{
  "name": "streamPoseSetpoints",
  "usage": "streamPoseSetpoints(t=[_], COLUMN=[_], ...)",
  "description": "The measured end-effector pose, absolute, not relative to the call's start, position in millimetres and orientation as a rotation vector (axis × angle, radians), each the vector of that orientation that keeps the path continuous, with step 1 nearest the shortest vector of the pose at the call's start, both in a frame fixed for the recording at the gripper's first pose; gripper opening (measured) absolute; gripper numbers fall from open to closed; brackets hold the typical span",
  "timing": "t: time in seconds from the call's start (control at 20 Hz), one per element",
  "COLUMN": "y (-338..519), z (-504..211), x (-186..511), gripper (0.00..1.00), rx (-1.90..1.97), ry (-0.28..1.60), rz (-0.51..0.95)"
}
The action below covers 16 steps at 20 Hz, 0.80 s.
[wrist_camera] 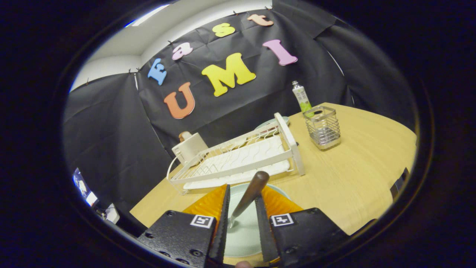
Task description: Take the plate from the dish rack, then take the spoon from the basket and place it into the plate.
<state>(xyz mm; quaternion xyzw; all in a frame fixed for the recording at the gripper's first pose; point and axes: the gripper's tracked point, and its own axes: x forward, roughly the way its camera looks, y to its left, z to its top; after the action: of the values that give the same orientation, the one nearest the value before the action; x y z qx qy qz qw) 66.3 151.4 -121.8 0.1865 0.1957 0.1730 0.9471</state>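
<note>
A wooden table [353, 178] stands in a booth hung with black cloth. At the bottom of the gripper view, the gripper [242, 201] points forward over a pale green plate [241, 234] that lies flat on the table just in front of the dish rack [238, 160]. Between the two fingers sits a spoon [250, 197] with a dark brown handle. Its long axis runs slantwise: the rounded handle end points up and away, toward the rack, while the metal end points down and toward the camera, reaching the plate's surface near one finger. The handle leans against the other finger, but there is a visible gap on its far side, so the fingers look parted around the spoon rather than clamped on it. The white wire dish rack lies beyond the fingers, tilted across the table. Behind it a second pale dish [273, 123] peeks out. Well apart, further back, stands a metal mesh basket [322, 128], with a green-labelled bottle [302, 96] just behind it. A white boxy object [189, 147] sits at the rack's far corner.
</note>
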Motion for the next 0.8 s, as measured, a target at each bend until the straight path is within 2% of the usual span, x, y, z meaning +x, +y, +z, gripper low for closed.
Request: streamPoseSetpoints(t=[0.1,0.2,0.4,0.65,0.8], y=[139.8,127.9,111.3,94.3,88.3], z=[-117.3,-110.4,-84.9,-48.2,-26.8], x=[70.6,75.8,77.7,66.7,49.9], gripper=[0.51,0.75,0.89,0.99,1.00], rx=[0.377,0.365,0.308,0.167,0.080], ry=[0.385,0.357,0.274,0.138,0.044], rz=[0.325,0.296,0.256,0.198,0.166])
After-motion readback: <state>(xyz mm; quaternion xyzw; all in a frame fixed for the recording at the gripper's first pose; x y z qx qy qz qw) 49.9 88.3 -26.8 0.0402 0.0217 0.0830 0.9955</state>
